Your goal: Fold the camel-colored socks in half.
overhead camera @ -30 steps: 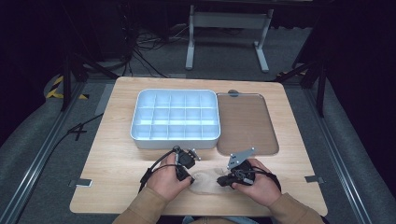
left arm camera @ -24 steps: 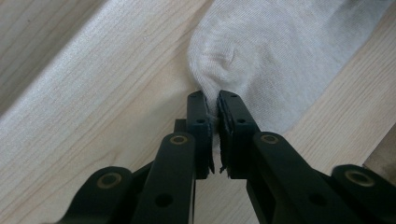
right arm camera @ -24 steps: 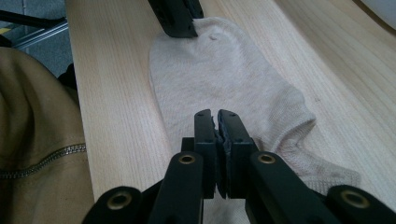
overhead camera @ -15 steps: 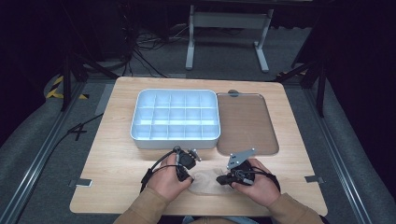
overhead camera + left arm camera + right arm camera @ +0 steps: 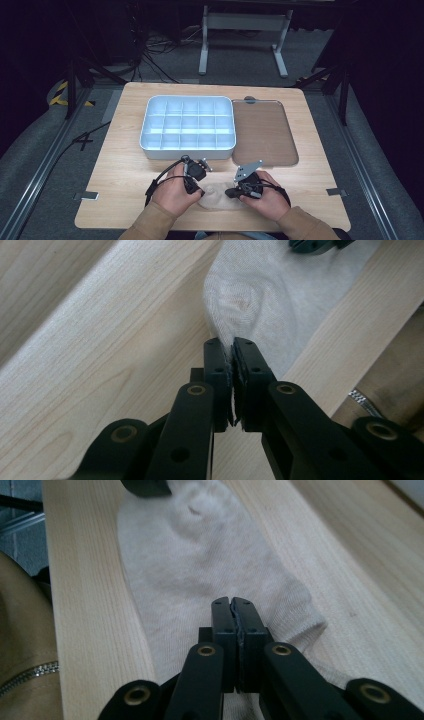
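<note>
- Pale wood is the surface of the worktop (image 5: 125, 165); I see its grain clearly in both gripper views.
- On the far half stands a white tray with many compartments (image 5: 188, 126), and just beside it, on its right, lies a flat brown tray (image 5: 262, 131).
- Around the worktop I see grey floor (image 5: 40, 150), a dark room, some black cables (image 5: 155, 55) and a metal stand (image 5: 242, 22) behind.
- A beige sock (image 5: 200, 575) lies flat at the near edge, between my two hands.
- My left hand-held gripper (image 5: 232, 347) is closed, pinching one end of the sock.
- My right hand-held gripper (image 5: 233, 605) is also closed, and the sock's fabric is caught between its jaws.
</note>
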{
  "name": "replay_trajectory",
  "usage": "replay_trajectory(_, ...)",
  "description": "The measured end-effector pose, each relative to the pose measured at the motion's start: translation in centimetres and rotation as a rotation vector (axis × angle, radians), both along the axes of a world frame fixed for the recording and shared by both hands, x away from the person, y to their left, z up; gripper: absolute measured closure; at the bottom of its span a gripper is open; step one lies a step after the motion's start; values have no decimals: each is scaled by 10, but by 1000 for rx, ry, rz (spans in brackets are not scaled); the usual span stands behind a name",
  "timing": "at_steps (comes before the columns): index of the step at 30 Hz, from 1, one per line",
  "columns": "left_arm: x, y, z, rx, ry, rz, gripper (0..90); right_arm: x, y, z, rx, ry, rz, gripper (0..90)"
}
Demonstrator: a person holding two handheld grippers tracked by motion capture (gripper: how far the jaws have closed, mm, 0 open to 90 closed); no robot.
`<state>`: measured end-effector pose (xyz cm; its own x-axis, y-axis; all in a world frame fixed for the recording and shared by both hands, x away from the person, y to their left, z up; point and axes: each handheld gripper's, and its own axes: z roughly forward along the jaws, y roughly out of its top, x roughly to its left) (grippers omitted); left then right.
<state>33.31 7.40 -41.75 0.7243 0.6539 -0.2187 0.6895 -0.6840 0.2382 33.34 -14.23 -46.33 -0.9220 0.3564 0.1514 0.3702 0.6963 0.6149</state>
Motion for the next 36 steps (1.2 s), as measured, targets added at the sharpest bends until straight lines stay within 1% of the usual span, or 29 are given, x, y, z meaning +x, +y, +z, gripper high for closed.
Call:
replay_trajectory(2,0,1,1,-8,-1,-5,858,-1,2,-1,-6,-7,-10,900)
replay_trajectory(4,-1,2,3,-3,1,-1,858,-2,4,0,-16,-23,-5,900)
replay_trajectory(5,-2,2,4,-13,-4,0,858,-3,4,0,-15,-24,0,900)
replay_trajectory(6,-2,2,5,-9,1,0,858,-3,5,1,-12,-30,-1,900)
replay_trajectory(7,-2,3,6,-4,-2,-3,858,-3,5,1,-6,-36,2,900)
replay_trajectory(8,-3,4,7,-8,3,4,858,-3,4,3,0,-44,-1,900)
replay_trajectory(9,-2,5,9,-6,3,-6,858,-4,2,6,13,-43,-4,899)
replay_trajectory(10,-3,6,10,-12,5,0,858,-4,-1,9,22,-49,-15,899)
replay_trajectory(11,-2,8,12,-10,3,-5,858,-3,-4,12,26,-50,-19,899)
replay_trajectory(12,-3,9,13,-15,4,6,858,-3,-9,15,31,-45,-29,899)
replay_trajectory(14,-3,12,16,-19,3,9,858,-2,-17,18,34,-39,-48,899)
replay_trajectory(15,-3,13,19,-22,-2,10,858,-1,-22,19,33,-36,-58,899)
replay_trajectory(17,-2,16,22,-20,6,14,857,2,-30,19,27,-19,-77,898)
replay_trajectory(18,-2,17,23,-11,19,26,857,3,-35,19,26,-11,-88,898)
replay_trajectory(19,-2,18,23,-1,22,27,857,4,-37,19,26,-7,-96,898)
replay_trajectory(20,-2,18,23,-1,22,27,858,4,-37,19,26,-7,-96,898)
replay_trajectory(21,-1,19,24,18,29,40,858,4,-39,19,23,-4,-100,898)
replay_trajectory(24,1,23,25,25,32,42,857,2,-39,17,18,1,-96,897)
replay_trajectory(25,1,23,25,24,34,51,857,2,-38,16,14,-4,-94,897)
replay_trajectory(26,1,24,25,29,39,54,857,1,-38,15,11,4,-93,897)
replay_trajectory(31,2,25,25,30,38,52,857,3,-36,9,-6,9,-95,897)
replay_trajectory(36,2,25,25,22,37,51,857,3,-36,5,-26,16,-91,897)
